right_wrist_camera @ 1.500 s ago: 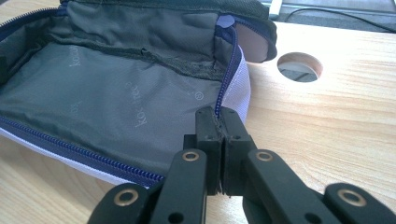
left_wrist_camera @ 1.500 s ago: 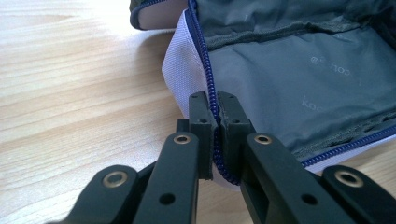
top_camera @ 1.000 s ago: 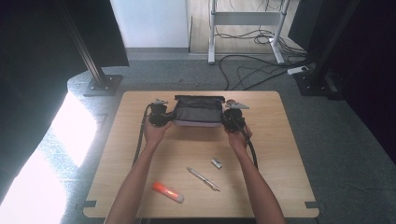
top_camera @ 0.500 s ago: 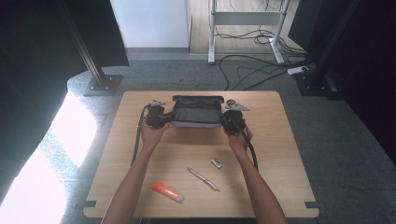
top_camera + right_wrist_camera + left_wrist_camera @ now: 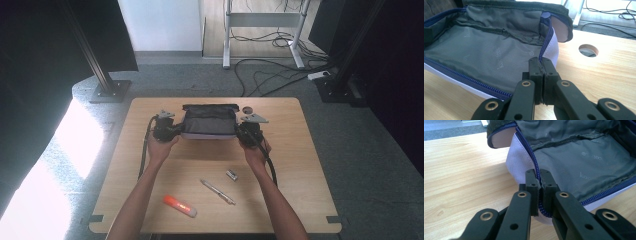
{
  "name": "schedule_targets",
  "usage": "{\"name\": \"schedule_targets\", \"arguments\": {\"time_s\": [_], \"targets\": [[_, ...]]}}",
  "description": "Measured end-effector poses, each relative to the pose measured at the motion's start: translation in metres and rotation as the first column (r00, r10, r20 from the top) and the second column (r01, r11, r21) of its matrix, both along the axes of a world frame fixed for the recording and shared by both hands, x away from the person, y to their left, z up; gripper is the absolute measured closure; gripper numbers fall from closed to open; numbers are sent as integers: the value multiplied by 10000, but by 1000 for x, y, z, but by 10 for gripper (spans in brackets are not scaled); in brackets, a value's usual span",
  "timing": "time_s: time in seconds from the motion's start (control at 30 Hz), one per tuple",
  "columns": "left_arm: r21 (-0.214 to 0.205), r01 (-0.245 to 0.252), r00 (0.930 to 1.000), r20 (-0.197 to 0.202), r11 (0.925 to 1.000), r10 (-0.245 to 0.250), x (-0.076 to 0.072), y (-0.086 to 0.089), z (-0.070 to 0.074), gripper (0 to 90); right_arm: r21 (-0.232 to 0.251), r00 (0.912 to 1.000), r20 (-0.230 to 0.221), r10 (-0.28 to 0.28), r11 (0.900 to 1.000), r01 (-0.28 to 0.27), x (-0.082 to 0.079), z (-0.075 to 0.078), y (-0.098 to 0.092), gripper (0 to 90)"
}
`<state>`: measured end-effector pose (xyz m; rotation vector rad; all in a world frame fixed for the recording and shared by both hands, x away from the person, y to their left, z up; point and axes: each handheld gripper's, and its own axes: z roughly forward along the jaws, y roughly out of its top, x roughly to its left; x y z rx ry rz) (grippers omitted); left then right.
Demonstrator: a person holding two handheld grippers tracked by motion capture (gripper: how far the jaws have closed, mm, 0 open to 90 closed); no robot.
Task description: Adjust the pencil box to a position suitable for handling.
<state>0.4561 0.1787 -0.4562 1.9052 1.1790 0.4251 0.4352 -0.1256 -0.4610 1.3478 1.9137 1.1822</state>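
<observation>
Both forearms reach forward over the wooden surface [image 5: 300,150]; the left hand-held gripper [image 5: 538,178] is clamped on the left zipper edge of the open pouch [image 5: 209,122] at the far middle; the right hand-held gripper [image 5: 541,65] is clamped on its right edge; a pen [image 5: 217,191] lies nearer; grey floor [image 5: 350,125] around.

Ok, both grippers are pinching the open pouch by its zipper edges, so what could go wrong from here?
Each grip is only a thin pinch: the left gripper and right gripper clamp just the zipper edge of the pouch, so the fabric might slip out if it is pulled or lifted. Pulling the ends apart could also strain the zipper seam. The pen, glue stick and small cylinder lie between the person's forearms, where a sleeve or cable might knock them.
</observation>
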Motion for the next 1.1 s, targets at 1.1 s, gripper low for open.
{"name": "schedule_targets", "arguments": {"time_s": [1.1], "targets": [[261, 447, 9990, -32, 9987, -447, -59, 15, -26, 871, -66, 9957, -170, 915, 9958, -916, -49, -24, 7, 876]]}}
